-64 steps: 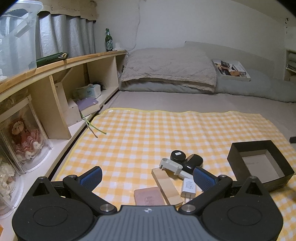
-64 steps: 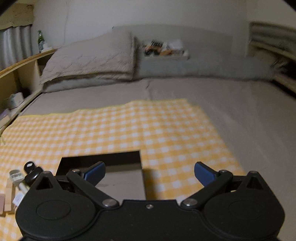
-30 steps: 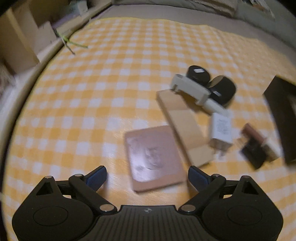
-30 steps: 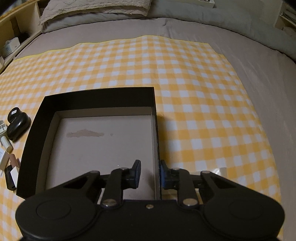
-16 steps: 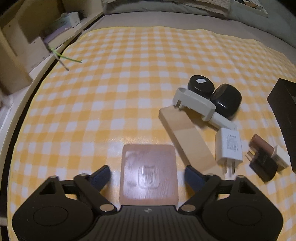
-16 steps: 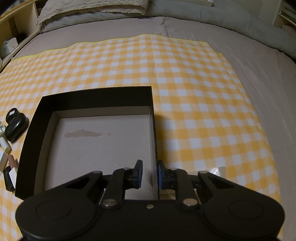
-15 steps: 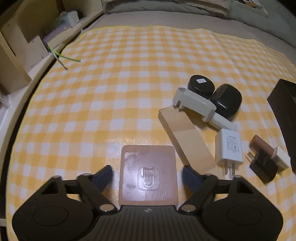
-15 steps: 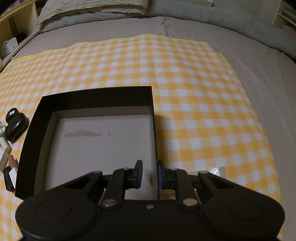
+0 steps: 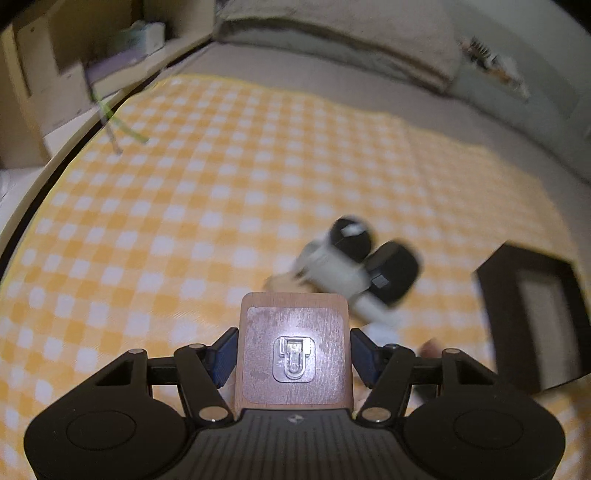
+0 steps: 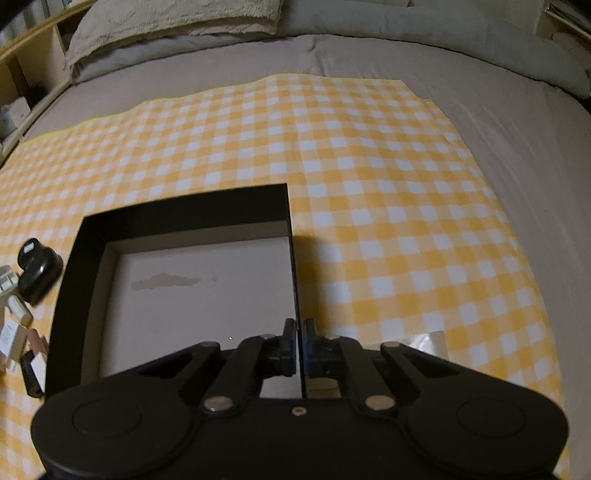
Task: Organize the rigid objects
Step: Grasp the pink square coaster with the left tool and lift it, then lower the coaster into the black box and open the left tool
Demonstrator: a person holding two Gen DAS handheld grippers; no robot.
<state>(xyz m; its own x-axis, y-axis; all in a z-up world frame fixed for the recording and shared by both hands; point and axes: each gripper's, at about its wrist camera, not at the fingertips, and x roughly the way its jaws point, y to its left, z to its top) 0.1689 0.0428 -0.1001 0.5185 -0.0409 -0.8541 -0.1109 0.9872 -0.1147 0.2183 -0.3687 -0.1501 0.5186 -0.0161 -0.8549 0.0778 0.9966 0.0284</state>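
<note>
My left gripper point(image 9: 293, 352) is shut on a square wooden plaque point(image 9: 293, 350) with a metal hook plate, held above the yellow checked cloth point(image 9: 184, 206). Behind it, blurred, lie a white clip-like piece point(image 9: 328, 269) and two black round cases point(image 9: 391, 277). The black open box point(image 9: 532, 314) stands to the right. My right gripper point(image 10: 299, 345) is shut on the right wall of the black box point(image 10: 291, 258), whose pale floor is bare. Small items point(image 10: 22, 295) lie left of the box.
The cloth point(image 10: 369, 184) lies on a grey bed with pillows point(image 10: 177, 18) at the head. Wooden shelves point(image 9: 55, 62) run along the left side. Green stems point(image 9: 118, 129) lie at the cloth's left edge.
My left gripper closed on the wooden plaque and lifted it off the cloth. My right gripper's fingers closed fully on the box wall.
</note>
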